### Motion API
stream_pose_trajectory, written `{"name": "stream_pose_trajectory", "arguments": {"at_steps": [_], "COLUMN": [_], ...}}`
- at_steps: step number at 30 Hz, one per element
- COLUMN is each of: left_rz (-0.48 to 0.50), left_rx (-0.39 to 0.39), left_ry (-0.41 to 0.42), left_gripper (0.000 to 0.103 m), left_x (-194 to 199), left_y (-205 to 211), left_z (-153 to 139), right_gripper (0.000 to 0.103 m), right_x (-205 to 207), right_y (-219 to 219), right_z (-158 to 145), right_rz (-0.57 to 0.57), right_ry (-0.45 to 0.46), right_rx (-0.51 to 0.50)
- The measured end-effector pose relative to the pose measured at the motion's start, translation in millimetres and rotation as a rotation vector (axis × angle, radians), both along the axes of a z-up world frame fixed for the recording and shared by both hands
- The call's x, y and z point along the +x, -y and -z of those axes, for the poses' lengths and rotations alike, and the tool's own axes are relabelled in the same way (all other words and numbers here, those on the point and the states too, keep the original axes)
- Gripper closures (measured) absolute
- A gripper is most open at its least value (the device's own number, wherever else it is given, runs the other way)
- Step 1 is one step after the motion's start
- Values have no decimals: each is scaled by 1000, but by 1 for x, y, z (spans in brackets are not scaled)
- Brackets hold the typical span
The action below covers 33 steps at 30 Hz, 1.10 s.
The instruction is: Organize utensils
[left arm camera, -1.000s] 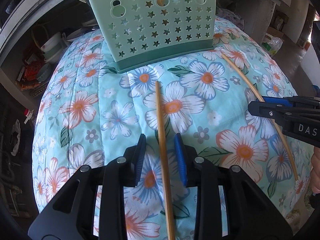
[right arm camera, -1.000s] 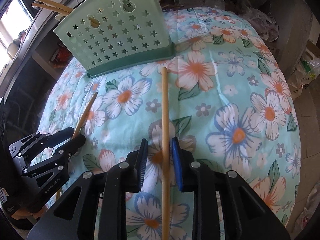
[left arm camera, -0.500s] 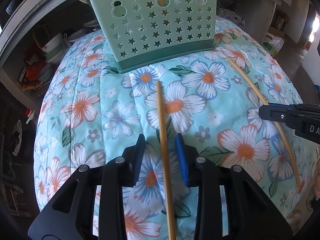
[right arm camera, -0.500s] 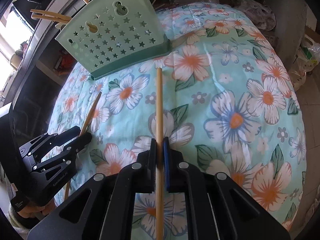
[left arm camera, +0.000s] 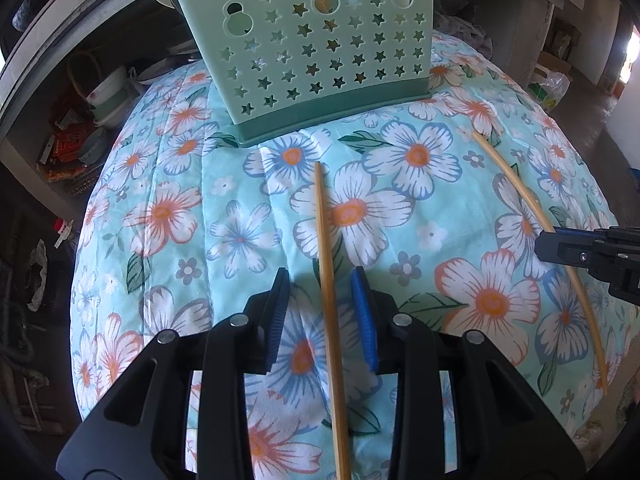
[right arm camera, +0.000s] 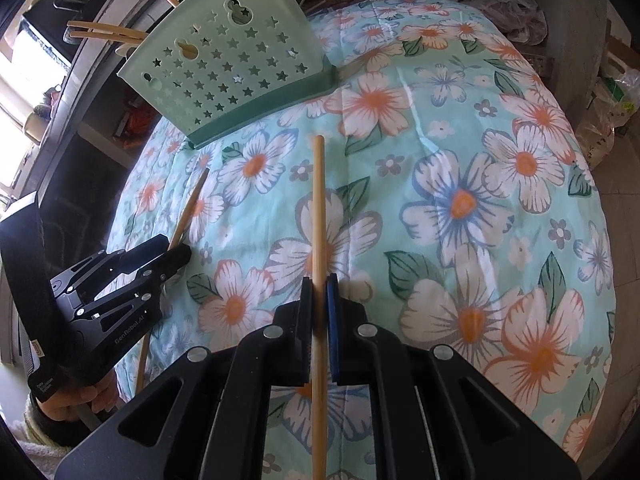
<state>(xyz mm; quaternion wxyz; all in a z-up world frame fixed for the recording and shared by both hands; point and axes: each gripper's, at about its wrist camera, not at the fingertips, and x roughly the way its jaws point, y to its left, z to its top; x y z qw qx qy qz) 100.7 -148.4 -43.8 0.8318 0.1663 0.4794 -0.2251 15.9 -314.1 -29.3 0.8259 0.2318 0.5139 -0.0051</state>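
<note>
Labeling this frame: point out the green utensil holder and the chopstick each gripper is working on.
green utensil holder (left arm camera: 320, 60), left wrist view, perforated front wall.
left chopstick (left arm camera: 326, 240), left wrist view, shaft ahead of the open fingers.
right chopstick (right arm camera: 318, 208), right wrist view, shaft ahead of the shut fingers.

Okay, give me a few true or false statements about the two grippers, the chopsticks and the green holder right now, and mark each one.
1. The right gripper is shut on a chopstick. True.
2. The left gripper is clamped on its chopstick. False: its jaws stand open around it.
3. The green holder lies flat. False: it stands upright on the floral cloth.
4. Chopsticks already stick out of the holder. True.
</note>
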Motion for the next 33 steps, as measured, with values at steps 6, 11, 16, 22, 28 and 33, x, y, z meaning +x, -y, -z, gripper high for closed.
{"name": "stream_pose_trajectory", "arguments": {"at_steps": [6, 11, 16, 22, 28, 33], "left_rz": [1, -2, -1, 1, -5, -4], "left_rx": [4, 10, 15, 19, -61, -165], "left_ry": [1, 4, 5, 7, -17, -144], "left_gripper": [73, 73, 72, 72, 72, 72], "left_x": [0, 0, -1, -1, 17, 47], "left_y": [1, 1, 3, 4, -8, -13], "left_z": [0, -1, 0, 0, -8, -4], "right_gripper": [86, 84, 84, 84, 84, 84], "right_x": [7, 21, 33, 46, 52, 57], "right_y": [0, -1, -1, -1, -2, -2], "right_z": [-1, -2, 1, 4, 2, 2], "right_rz": [-16, -25, -31, -35, -43, -43], "right_ry": [8, 15, 17, 24, 18, 20], "right_rx": [-2, -22, -47, -82, -95, -97]}}
